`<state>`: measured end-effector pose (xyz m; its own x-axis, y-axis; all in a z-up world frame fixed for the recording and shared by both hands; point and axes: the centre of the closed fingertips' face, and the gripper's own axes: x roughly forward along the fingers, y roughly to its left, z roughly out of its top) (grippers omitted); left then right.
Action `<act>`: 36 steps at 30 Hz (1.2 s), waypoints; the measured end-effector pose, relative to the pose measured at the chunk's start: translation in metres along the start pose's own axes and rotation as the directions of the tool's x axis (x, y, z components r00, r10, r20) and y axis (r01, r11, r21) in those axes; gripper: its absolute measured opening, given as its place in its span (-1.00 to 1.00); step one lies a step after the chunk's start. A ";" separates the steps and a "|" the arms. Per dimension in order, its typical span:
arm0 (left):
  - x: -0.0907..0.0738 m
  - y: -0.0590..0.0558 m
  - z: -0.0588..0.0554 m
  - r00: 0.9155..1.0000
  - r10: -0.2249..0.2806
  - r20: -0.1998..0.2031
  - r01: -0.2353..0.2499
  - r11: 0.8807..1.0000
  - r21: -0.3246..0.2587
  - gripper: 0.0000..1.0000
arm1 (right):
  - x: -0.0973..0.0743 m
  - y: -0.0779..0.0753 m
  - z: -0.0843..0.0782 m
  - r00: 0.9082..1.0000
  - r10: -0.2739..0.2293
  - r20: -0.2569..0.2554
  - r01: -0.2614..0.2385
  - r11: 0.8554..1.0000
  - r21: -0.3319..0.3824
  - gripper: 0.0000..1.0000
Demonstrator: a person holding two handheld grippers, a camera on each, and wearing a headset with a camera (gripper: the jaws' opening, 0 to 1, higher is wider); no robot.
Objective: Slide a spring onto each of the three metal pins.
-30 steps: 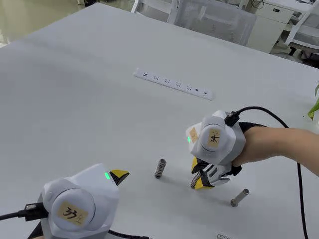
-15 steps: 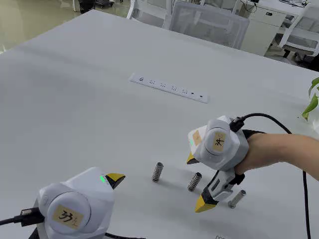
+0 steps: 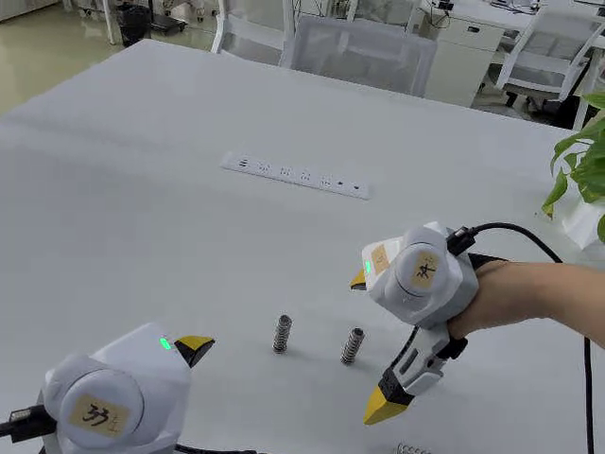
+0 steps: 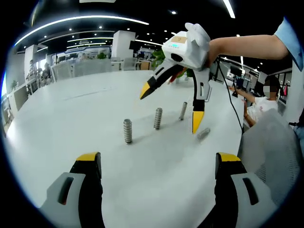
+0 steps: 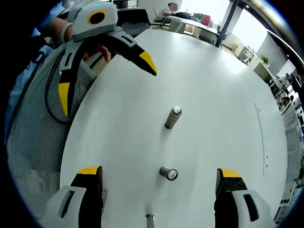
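Observation:
Two metal pins stand on the white table, each with a spring on it: one (image 3: 282, 333) (image 4: 127, 130) and one (image 3: 353, 345) (image 4: 157, 118). A third, bare pin (image 4: 183, 110) stands beyond them, beneath my right gripper. A loose spring (image 4: 203, 134) (image 3: 413, 448) lies on the table near it. My right gripper (image 3: 371, 343) (image 4: 171, 109) hovers open just right of the pins with nothing in it. In its own view (image 5: 159, 173) the sprung pins (image 5: 173, 117) (image 5: 168, 173) sit between and ahead of its jaws. My left gripper (image 4: 157, 161) (image 5: 105, 80) is open and empty, well short of the pins.
A white power strip (image 3: 295, 175) lies further back on the table. Green plant leaves (image 3: 577, 161) reach in at the right edge. Mesh chairs (image 3: 364, 52) stand along the far side. A person sits beyond the table (image 4: 266, 102).
My right gripper was closed around the spring on the right-hand pin; it has let go, opened wide and lifted back to the right. The head camera has tilted up.

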<state>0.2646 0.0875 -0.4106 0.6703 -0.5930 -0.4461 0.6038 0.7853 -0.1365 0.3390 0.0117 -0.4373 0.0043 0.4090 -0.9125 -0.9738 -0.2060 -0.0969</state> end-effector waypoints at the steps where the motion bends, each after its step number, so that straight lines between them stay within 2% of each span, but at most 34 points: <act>1: 0.000 0.000 0.001 1.000 -0.003 0.002 0.003 1.000 0.001 0.98 | -0.001 0.000 0.001 1.000 -0.005 0.013 0.005 1.000 0.010 0.99; 3: 0.000 0.000 0.004 1.000 -0.006 0.002 0.006 1.000 0.012 0.98 | -0.004 0.001 0.001 0.999 -0.017 0.034 0.016 0.999 0.042 0.99; 9: 0.000 0.002 0.010 1.000 -0.018 0.002 0.018 0.999 0.035 0.98 | -0.012 0.005 -0.004 0.997 -0.041 0.058 0.036 0.997 0.074 0.99; 16: 0.000 0.002 0.014 1.000 -0.030 0.003 0.030 0.998 0.048 0.98 | -0.024 0.006 -0.011 0.991 -0.095 0.096 0.082 0.987 0.136 0.99; 24: 0.001 -0.002 0.014 0.999 -0.050 -0.010 0.051 0.996 0.068 0.98 | -0.039 0.009 -0.024 0.976 -0.165 0.145 0.129 0.965 0.229 0.99; 31: 0.004 -0.004 0.014 0.997 -0.067 -0.025 0.068 0.995 0.075 0.98 | -0.049 0.022 -0.044 0.968 -0.198 0.156 0.148 0.947 0.287 0.99; 34: 0.006 -0.006 0.013 0.997 -0.075 -0.036 0.078 0.994 0.081 0.98 | -0.053 0.029 -0.054 0.965 -0.213 0.156 0.156 0.937 0.314 0.99; 36: 0.008 -0.007 0.013 0.996 -0.081 -0.041 0.084 0.993 0.085 0.98 | -0.056 0.033 -0.059 0.960 -0.225 0.167 0.156 0.923 0.351 0.99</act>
<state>0.2715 0.0753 -0.4015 0.6015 -0.6466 -0.4692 0.6923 0.7149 -0.0977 0.3197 -0.0707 -0.4126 0.1855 0.5874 -0.7877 -0.9783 0.1859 -0.0918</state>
